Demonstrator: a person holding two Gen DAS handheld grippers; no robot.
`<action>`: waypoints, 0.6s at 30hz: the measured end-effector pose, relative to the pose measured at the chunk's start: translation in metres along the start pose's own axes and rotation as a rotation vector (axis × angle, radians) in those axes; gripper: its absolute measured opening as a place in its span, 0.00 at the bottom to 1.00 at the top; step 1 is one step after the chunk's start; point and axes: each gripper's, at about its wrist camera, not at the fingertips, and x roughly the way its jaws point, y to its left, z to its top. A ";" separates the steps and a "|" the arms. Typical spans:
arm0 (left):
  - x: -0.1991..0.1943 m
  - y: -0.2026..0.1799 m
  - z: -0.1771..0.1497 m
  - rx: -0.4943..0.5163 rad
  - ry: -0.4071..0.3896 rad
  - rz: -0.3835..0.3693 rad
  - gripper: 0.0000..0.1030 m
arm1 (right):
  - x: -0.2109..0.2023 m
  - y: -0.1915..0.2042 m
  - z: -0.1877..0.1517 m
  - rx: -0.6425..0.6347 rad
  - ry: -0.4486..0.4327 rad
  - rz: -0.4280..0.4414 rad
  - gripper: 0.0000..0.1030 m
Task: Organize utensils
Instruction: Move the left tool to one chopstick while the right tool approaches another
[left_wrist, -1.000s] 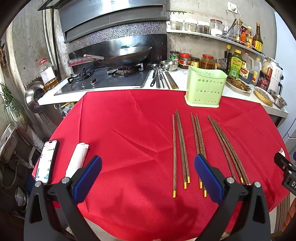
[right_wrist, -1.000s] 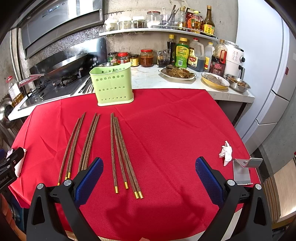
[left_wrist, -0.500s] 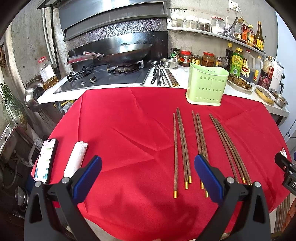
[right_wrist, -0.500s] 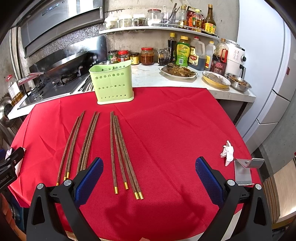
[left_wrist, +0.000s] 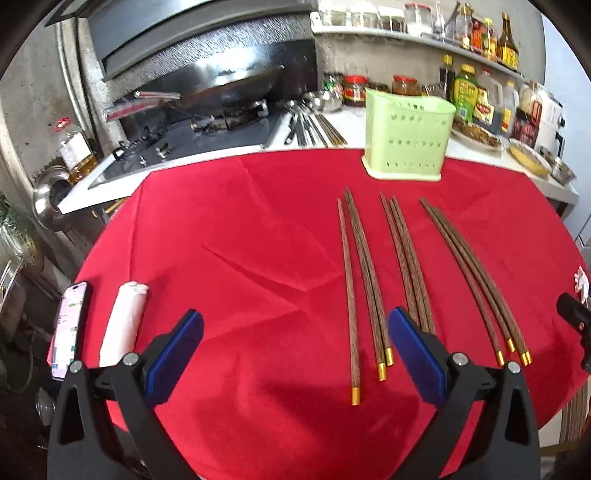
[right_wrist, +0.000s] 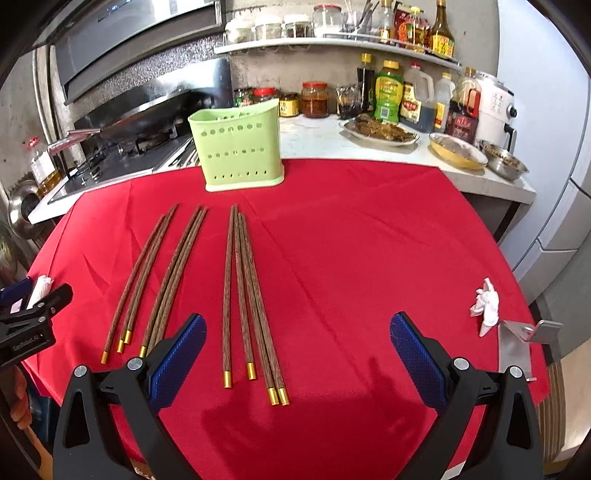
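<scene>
A round table draped in a red cloth (right_wrist: 351, 236) stands against a white stone counter (right_wrist: 317, 140). Rough grey concrete walls (right_wrist: 303, 62) carry a long shelf of jars (right_wrist: 332, 40). A steel range hood (left_wrist: 192, 40) hangs over a black gas hob (left_wrist: 199, 136).

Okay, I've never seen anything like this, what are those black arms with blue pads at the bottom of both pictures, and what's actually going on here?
Those are two hand-held grippers, one in each of a person's hands, each carrying its own wide-angle camera. One picture looks along the left gripper, the other along the right gripper. Both are open and hold nothing. On the red tablecloth lie long brown wooden chopsticks with gold tips in three bunches, and behind them stands a pale green perforated plastic utensil holder. A phone and a rolled white cloth lie at the left edge.
</scene>
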 end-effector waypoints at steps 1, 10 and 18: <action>0.003 -0.001 -0.001 0.004 0.010 -0.013 0.95 | 0.004 -0.002 0.000 0.003 0.010 0.003 0.95; 0.023 0.002 -0.006 -0.025 0.035 -0.061 0.94 | 0.021 0.000 -0.004 -0.020 0.037 -0.002 0.93; 0.035 -0.003 -0.010 -0.009 0.068 -0.085 0.94 | 0.027 0.006 -0.010 -0.047 0.039 0.010 0.91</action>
